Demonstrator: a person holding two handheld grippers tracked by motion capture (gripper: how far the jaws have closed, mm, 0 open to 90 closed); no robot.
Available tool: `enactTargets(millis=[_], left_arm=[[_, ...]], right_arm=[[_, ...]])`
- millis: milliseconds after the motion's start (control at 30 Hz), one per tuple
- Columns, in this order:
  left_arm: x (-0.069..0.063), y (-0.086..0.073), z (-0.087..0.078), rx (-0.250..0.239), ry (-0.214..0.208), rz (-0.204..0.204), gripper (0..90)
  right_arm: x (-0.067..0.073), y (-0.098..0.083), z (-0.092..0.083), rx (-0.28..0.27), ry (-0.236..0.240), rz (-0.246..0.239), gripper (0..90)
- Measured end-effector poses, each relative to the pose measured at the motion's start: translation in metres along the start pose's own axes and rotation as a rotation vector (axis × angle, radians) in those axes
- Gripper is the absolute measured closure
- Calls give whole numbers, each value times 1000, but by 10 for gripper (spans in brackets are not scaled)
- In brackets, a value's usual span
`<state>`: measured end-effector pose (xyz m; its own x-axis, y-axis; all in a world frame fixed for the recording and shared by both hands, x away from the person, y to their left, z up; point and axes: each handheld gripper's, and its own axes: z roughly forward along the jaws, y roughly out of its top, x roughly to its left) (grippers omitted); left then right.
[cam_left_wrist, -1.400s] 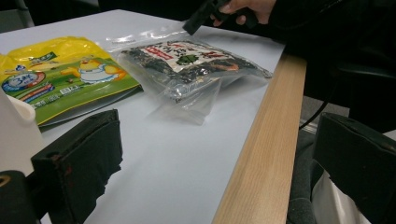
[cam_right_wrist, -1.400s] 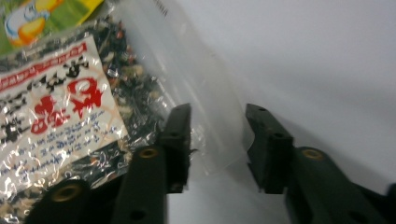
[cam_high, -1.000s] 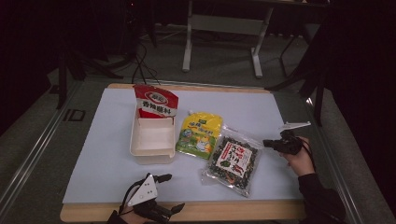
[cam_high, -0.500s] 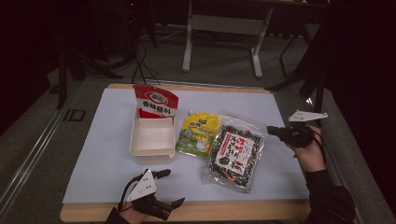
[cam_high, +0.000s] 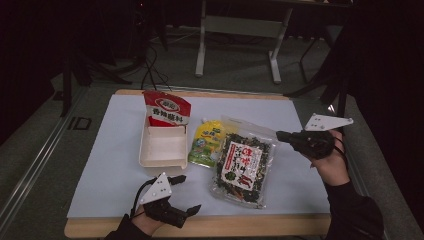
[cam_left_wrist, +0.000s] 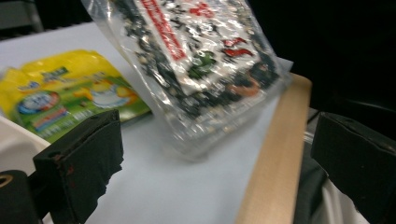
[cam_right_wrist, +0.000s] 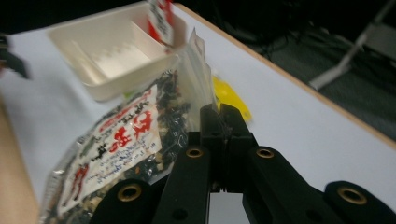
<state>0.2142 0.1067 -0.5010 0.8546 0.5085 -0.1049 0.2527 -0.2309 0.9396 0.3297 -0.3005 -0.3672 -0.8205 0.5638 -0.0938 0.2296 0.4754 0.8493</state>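
So right now my right gripper is pinched tight on the clear edge of the seaweed snack bag, jaws pressed together with the plastic caught between them. In the right gripper view you can see the two black jaws meeting right at the bag's transparent top flap. The bag is lifted on that side and hangs tilted, its far lower end down toward the near edge of the white table mat (can't tell for sure whether that end is touching the mat or just off it).

My left gripper is down at the near edge of the table, jaws spread wide with nothing between them. In the left gripper view the two black pads stand far apart, and the bag hangs slanted ahead of them, a bit blurred.

Just left of the seaweed bag lies the yellow-green pouch, flat on the mat, and the bag's edge overlaps it slightly. Left of that sits the white tray, with the red packet standing at its far end, leaning up over the rim.
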Motion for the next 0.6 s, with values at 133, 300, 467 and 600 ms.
enactTargets(millis=[133, 300, 467, 600], left_arm=[[4, 6, 3, 3, 9, -7, 38], [12, 14, 9, 3, 5, -2, 43], [25, 22, 19, 12, -6, -26, 57], [34, 26, 26, 3, -34, -59, 85]], right_arm=[[18, 17, -8, -34, 42, -57, 898], [37, 36, -12, -81, 127, -116, 899], [57, 52, -7, -92, 196, -180, 899], [65, 59, -6, -102, 225, -212, 900]])
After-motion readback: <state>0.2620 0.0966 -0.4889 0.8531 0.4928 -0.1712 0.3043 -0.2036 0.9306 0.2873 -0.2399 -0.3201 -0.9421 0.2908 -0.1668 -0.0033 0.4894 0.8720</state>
